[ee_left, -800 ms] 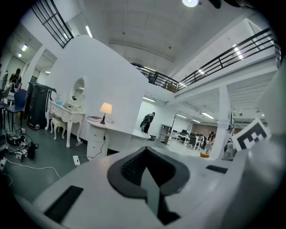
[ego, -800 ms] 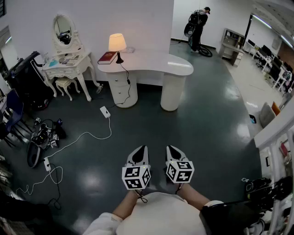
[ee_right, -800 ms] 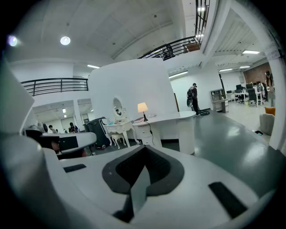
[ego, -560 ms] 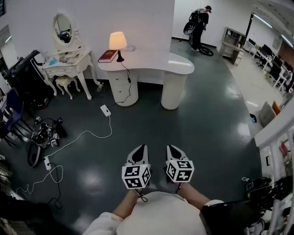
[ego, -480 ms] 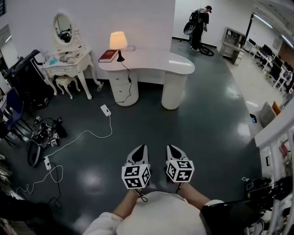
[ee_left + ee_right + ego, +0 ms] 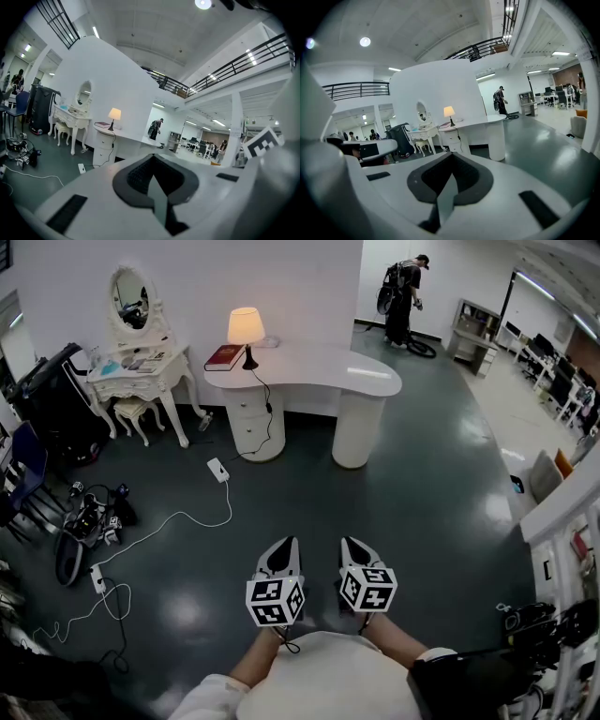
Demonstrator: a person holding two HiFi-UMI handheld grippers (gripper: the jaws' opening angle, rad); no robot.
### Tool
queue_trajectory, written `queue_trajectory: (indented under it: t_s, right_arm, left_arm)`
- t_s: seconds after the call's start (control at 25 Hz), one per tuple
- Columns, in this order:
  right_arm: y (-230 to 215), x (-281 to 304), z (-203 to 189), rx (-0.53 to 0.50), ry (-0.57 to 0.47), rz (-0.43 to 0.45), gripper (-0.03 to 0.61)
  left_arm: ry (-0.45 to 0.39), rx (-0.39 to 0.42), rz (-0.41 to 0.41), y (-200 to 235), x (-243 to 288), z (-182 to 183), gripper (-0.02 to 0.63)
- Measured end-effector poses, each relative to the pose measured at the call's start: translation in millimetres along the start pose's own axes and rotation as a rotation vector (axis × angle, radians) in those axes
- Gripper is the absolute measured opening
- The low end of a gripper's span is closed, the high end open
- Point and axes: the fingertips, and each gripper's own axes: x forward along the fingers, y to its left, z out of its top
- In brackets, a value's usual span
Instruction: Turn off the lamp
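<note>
L gripper (image 6: 284, 550): jaws together, empty, low in front of body | R gripper (image 6: 353, 550): jaws together, empty, just beside L | lamp (image 6: 246, 331): lit, upright at left end of white desk (image 6: 361, 378), beside red book (image 6: 225, 356), well apart from both grippers | cord (image 6: 270, 414): hangs down desk front twd floor power strip (image 6: 217, 470)

Lamp (image 6: 246, 331) switch — too small to find. Both hands hide under the marker cubes (image 6: 276, 601); the small clutter on the dressing table (image 6: 141, 382) — unreadable.
</note>
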Motion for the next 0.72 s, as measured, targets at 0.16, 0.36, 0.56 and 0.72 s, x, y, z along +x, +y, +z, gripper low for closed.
queue_trajectory:
  t_s: [0.16, 0.36, 0.56, 0.72]
  right_arm:
    - [11.1, 7.4, 0.0, 0.002, -0.01, -0.013, -0.002]
    - [13.1, 11.0, -2.9, 0.0, -0.009, -0.05, -0.002]
    - [7.6, 14.6, -11.4, -0.001, 0.02, -0.088, -0.002]
    - [3.5, 22.9, -12.0, 0.002, 0.027, -0.098, -0.002]
  left_arm:
    - [0.003, 0.007, -0.01, 15.6, -1.7, 3.0, 0.008]
    - [0.008, 0.016, -0.018, 31.6, -3.2, 0.2, 0.008]
    - [0.036, -0.012, -0.015, 45.4, -1.3, -9.9, 0.009]
    - [0.048, -0.015, -0.017, 50.1, 7.2, -14.5, 0.008]
